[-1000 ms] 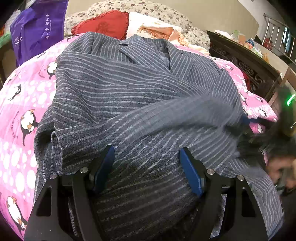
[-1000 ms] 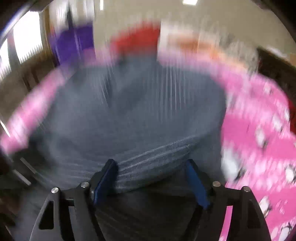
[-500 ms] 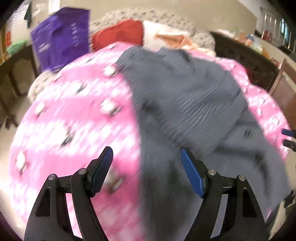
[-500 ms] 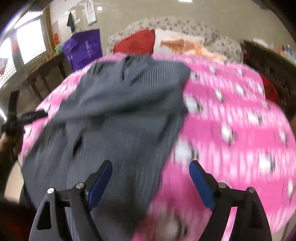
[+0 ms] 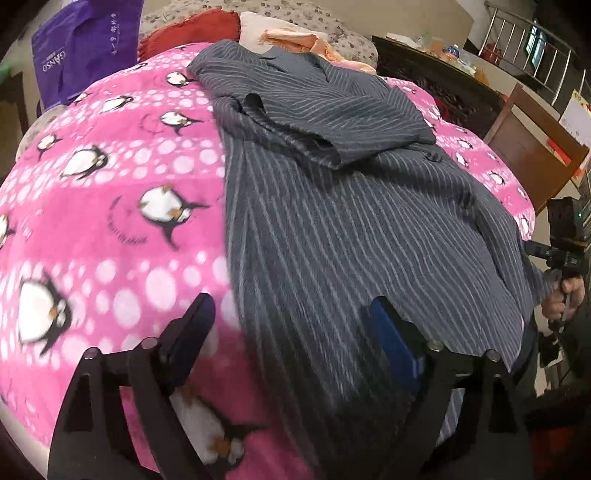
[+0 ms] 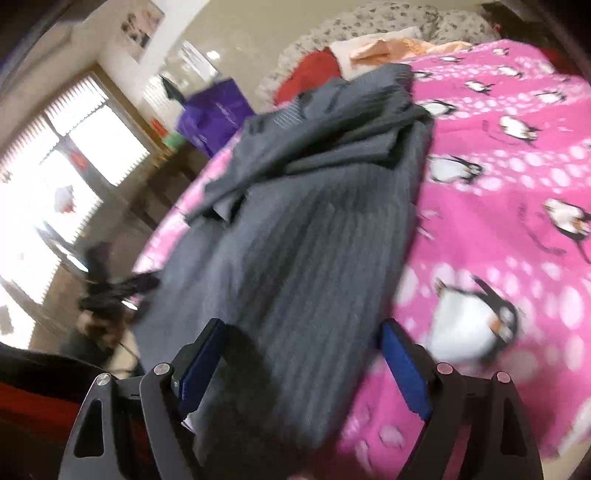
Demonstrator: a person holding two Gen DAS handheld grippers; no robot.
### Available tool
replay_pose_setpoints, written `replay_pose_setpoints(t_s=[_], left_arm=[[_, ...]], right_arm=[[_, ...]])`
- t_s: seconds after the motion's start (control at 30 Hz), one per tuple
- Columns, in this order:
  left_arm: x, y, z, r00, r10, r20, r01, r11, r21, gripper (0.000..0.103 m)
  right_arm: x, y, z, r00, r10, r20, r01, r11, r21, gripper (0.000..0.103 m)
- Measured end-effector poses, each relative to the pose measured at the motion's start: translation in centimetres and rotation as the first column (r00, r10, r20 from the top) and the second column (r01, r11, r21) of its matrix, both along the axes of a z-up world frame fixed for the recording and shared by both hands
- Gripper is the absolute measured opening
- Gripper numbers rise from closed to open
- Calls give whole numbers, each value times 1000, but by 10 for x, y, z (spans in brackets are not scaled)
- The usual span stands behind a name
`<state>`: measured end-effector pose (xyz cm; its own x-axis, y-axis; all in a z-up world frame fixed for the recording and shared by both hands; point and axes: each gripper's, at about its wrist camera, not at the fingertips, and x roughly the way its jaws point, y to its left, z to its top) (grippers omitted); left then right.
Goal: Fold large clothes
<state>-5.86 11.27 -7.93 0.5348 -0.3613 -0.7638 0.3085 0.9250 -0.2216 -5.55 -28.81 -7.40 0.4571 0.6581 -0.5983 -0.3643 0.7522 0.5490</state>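
A dark grey pinstriped jacket [image 5: 332,206] lies lengthwise on a pink penguin-print blanket [image 5: 110,192], its sleeves folded across the upper back. My left gripper [image 5: 291,339] is open and empty, above the hem's left corner where jacket meets blanket. My right gripper [image 6: 303,354] is open and empty, over the hem's right corner of the jacket [image 6: 295,240]. In the left wrist view the right gripper [image 5: 561,254] shows at the far right, held in a hand. In the right wrist view the left gripper [image 6: 110,288] shows blurred at the left.
Red, white and floral pillows [image 5: 207,26] lie at the bed's head. A purple bag [image 5: 85,44] stands at the left. A dark wooden cabinet [image 5: 443,85] and brown wooden furniture [image 5: 532,147] stand to the right. A bright window [image 6: 55,177] is to the left.
Both grippers pulled back from over the jacket's middle to the hem end of the bed, left going left and right going right. Both stayed open. The folded sleeves now lie flat.
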Motion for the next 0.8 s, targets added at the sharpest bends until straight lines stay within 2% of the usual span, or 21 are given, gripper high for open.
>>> replay_pose_setpoints(t_s=[0.03,0.1,0.13,0.17,0.2,0.23,0.27,0.3,0.33,0.37,0.5,0.57,0.63,0.73,0.8], left_arm=[[5,-1,2,1000,2,-4,-3,1000,-8,89],[11,-4,3,1000,-5,-19,5,999,-36,89],[12,-7,5,999,-21,-30,20,999,-49,89],[10,-7,7,998,-51,-44,47,996,-82,89],[8,-6,9,992,-102,-72,90,984,-156,88],[5,-6,10,989,-123,-86,105,975,-197,82],[4,-3,11,984,-145,-107,115,963,-242,81],[5,-1,11,982,-150,-118,116,961,-251,81],[5,0,9,980,-153,-130,118,962,-245,80],[6,1,7,979,-150,-138,114,965,-237,75],[15,5,8,983,-125,-132,89,964,-250,75],[16,-2,11,983,-131,-126,99,967,-234,72],[7,-16,14,974,-198,-106,173,963,-208,63],[-3,-24,11,971,-223,-91,210,969,-134,63],[-4,-19,6,972,-220,-85,205,967,-151,63]], right_arm=[[5,1,-1,1000,13,-8,-13,999,41,79],[6,7,1,999,51,12,-51,997,52,72],[5,9,3,997,67,32,-68,997,34,59],[5,8,4,997,69,42,-70,997,15,53],[4,7,3,997,69,38,-69,998,12,46],[2,3,2,997,71,33,-72,997,22,44],[2,-1,0,997,75,30,-77,996,36,44],[-2,-2,-3,996,81,24,-81,996,34,44],[-3,0,-7,996,94,10,-94,995,24,44],[-2,-1,-11,995,102,5,-102,995,20,44],[6,8,-13,995,89,37,-90,996,26,43],[8,9,-14,997,60,55,-62,997,42,44],[11,15,-16,996,58,62,-60,998,36,44],[0,13,-16,992,95,77,-97,995,19,46],[-5,9,-18,989,123,83,-125,992,11,47]])
